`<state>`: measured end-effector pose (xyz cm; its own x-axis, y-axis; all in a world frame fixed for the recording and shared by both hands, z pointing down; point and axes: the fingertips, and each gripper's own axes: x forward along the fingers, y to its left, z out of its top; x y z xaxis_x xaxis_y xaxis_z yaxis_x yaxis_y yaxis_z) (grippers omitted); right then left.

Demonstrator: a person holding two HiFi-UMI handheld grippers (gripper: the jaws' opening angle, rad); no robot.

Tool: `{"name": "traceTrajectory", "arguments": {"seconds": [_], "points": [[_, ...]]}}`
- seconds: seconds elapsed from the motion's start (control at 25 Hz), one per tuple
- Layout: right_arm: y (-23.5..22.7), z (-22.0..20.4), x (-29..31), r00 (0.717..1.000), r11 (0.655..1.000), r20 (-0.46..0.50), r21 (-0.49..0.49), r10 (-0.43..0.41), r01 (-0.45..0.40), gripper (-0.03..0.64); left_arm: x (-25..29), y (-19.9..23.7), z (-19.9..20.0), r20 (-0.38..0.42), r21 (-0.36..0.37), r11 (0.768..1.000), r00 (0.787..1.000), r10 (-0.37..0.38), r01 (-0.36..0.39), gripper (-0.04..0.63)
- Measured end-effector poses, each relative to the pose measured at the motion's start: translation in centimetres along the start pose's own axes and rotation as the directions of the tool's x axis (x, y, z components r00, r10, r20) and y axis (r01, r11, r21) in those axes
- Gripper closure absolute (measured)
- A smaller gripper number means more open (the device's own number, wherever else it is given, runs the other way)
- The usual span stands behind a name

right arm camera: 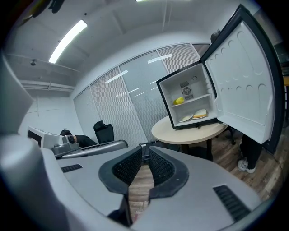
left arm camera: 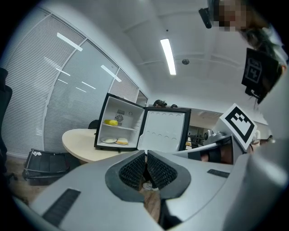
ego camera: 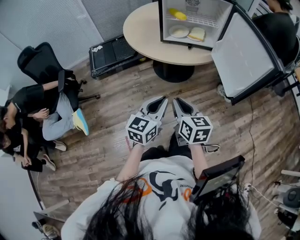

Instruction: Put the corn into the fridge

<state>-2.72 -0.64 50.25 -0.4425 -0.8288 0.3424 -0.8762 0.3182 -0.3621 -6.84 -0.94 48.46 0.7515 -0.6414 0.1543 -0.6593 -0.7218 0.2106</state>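
The yellow corn (ego camera: 177, 14) lies on the upper shelf of a small black fridge (ego camera: 163, 23) that stands on a round table with its door (ego camera: 244, 51) swung wide open. The corn (left arm camera: 111, 122) and the corn (right arm camera: 179, 100) also show in the gripper views. Both grippers are held side by side over the wooden floor, well short of the table. My left gripper (ego camera: 163, 100) has its jaws together with nothing between them. My right gripper (ego camera: 177, 101) is likewise shut and empty.
A plate (ego camera: 179, 31) and a sandwich (ego camera: 197, 33) sit on the fridge's lower shelf. The round table (ego camera: 140, 28) rests on a dark pedestal. A black crate (ego camera: 110, 54) lies by the wall. A seated person (ego camera: 42, 110) and an office chair (ego camera: 40, 61) are at the left.
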Motion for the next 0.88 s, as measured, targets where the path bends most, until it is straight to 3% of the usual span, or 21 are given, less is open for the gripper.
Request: {"name": "traceTrajectory", "arguments": {"seconds": [0.88], "points": [[0.8, 0.0, -0.6, 1.0, 0.999, -0.002, -0.032, -0.007, 0.007, 0.56, -1.2, -0.1, 0.4, 0.023, 0.006, 1.0, 1.0, 0.001, -0.001, 0.575]]}}
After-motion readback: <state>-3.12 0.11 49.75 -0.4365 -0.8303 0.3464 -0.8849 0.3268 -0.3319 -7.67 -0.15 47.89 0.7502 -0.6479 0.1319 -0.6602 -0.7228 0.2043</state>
